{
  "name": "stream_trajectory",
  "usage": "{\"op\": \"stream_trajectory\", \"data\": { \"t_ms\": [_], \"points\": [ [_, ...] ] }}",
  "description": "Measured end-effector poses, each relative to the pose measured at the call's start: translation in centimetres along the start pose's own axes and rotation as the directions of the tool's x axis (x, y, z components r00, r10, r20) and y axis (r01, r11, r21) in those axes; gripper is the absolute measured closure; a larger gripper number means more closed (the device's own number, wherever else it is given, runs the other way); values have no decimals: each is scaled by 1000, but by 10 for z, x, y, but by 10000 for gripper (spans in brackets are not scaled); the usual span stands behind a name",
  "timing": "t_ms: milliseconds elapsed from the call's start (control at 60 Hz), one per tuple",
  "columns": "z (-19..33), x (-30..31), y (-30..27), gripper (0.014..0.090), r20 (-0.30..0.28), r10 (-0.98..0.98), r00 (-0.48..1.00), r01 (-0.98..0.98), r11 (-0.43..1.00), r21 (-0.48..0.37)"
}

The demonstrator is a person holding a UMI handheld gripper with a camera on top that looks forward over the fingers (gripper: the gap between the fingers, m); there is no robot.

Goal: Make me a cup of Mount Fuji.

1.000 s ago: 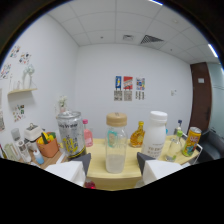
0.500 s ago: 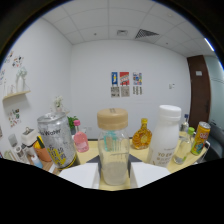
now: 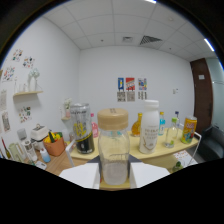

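A clear jar (image 3: 113, 152) with a tan lid stands between the hand-held gripper (image 3: 114, 176) fingers; whether they pinch it, I cannot tell. Beyond it on the surface (image 3: 150, 156) stand a dark can (image 3: 82, 128) and a white bottle (image 3: 150, 127).

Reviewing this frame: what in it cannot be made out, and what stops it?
- Tool, gripper view: the black lower band hides most of both fingers, so contact with the jar standing between them cannot be judged.
- Jar base: hidden behind the fingers; what it stands on is unseen.
- Black can and white bottle: label print blurred, unreadable.
- Wall posters: too small to read.
- Yellow can: distorted, label unreadable.
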Motion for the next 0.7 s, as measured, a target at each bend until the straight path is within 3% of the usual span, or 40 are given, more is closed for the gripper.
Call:
{"op": "stream_trajectory", "data": {
  "t_ms": [183, 417, 550, 700],
  "points": [
    [-12, 0, 115, 650, -17, 38, 999, -40, 992, -121],
    [-4, -2, 233, 649, -39, 101, 994, -107, 974, -200],
    [4, -4, 270, 648, -27, 206, 978, -207, 952, -227],
    [13, -4, 271, 648, -20, 519, 855, -509, 830, -227]
  ]
}}
